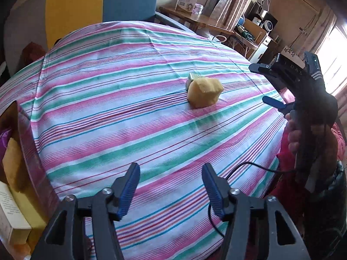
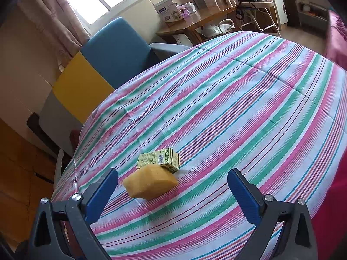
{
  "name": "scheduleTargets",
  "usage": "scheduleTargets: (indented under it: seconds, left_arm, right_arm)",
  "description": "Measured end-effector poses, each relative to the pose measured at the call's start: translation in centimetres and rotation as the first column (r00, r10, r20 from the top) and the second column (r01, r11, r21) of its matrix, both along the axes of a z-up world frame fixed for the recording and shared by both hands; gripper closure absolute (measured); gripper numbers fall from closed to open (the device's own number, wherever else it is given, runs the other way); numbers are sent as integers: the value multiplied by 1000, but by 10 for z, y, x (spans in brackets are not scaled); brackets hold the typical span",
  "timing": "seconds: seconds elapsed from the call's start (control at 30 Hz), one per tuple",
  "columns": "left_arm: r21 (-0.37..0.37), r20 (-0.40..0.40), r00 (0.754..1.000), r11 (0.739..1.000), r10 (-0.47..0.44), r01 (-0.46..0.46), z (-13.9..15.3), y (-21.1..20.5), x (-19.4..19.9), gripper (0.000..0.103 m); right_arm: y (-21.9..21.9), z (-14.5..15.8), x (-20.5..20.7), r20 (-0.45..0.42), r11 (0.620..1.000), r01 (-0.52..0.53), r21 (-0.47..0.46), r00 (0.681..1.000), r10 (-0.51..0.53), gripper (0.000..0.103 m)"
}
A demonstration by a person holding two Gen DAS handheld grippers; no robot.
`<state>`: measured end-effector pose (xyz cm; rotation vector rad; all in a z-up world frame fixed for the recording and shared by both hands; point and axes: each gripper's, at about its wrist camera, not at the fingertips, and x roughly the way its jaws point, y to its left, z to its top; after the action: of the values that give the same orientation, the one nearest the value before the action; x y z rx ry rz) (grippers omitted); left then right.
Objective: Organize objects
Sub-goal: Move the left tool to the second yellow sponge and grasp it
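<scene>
Claws first: the right claw (image 2: 172,191) is held wide apart and empty, its blue-padded fingers (image 2: 244,197) hovering above the near part of a bench (image 2: 249,108) covered in a pink, green and white striped cloth. It is aimed at a yellow sponge (image 2: 149,184), which lies just beyond and between the fingertips, slightly left of centre. Such a wide spread is probably kept so that the bulky, soft sponge can be straddled without being pushed away.

Touching the far side of the sponge, a small green box (image 2: 161,160) is seen lying flat, its barcode face turned up. Because the two rest against each other, the box may be nudged if the sponge is closed on carelessly.

The left claw (image 1: 171,191) is also empty, spread moderately, and held back over the near edge of the bench, well apart from the sponge (image 1: 205,94) and the box (image 1: 193,78) near the middle of the bench. From here the right claw (image 1: 267,84) is seen at the right edge, gripped in a hand (image 1: 295,134).

At the far left of the left wrist view, an open carton (image 1: 32,147) is partly visible, with another yellow sponge (image 1: 14,162) and a white box (image 1: 12,214) already inside. It is judged to be the collecting place, which would explain why the left claw waits close to it.
</scene>
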<state>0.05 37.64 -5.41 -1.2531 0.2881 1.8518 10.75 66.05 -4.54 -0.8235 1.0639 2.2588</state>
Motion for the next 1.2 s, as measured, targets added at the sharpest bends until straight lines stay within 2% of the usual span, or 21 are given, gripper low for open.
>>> scheduleTargets:
  seconds: [0.07, 0.2, 0.33, 0.43, 0.53, 0.9, 0.93, 1.0, 1.07, 1.2]
  left_arm:
    - [16, 18, 1000, 1000, -13, 13, 2, 16, -5, 36]
    - [3, 0, 1000, 1000, -27, 27, 1, 55, -18, 36]
    - [16, 53, 998, 1000, -25, 24, -4, 90, -26, 35]
    - [22, 81, 997, 1000, -22, 20, -8, 113, -30, 22]
    - [5, 89, 996, 1000, -9, 8, -14, 133, -34, 22]
    - [-55, 133, 983, 991, 126, -119, -40, 183, -58, 19]
    - [-61, 138, 982, 990, 131, -124, -42, 185, -60, 19]
    - [-103, 134, 984, 989, 120, -107, -50, 189, -62, 30]
    - [-84, 138, 987, 994, 77, -65, -51, 186, -58, 38]
    - [-32, 127, 991, 999, 44, -41, -41, 159, -52, 42]
  right_arm:
    - [0, 0, 0, -3, 1000, -4, -5, 1000, 4, 1]
    - [0, 0, -1, -11, 1000, -11, -9, 1000, 11, 1]
    - [2, 0, 0, -25, 1000, -6, -23, 1000, 6, 1]
    - [5, -1, 2, -39, 999, -3, -34, 999, 2, 1]
    - [7, -1, 6, -61, 999, 8, -50, 998, -11, 1]
    - [9, -4, 7, -101, 995, 14, -96, 995, -24, 0]
    - [10, -4, 6, -103, 995, 13, -97, 994, -23, 0]
    - [10, -4, 6, -104, 995, 11, -97, 994, -21, 0]
    - [10, -5, 5, -100, 995, 8, -96, 995, -18, 0]
    - [11, -4, 5, -99, 996, 9, -92, 995, -18, 0]
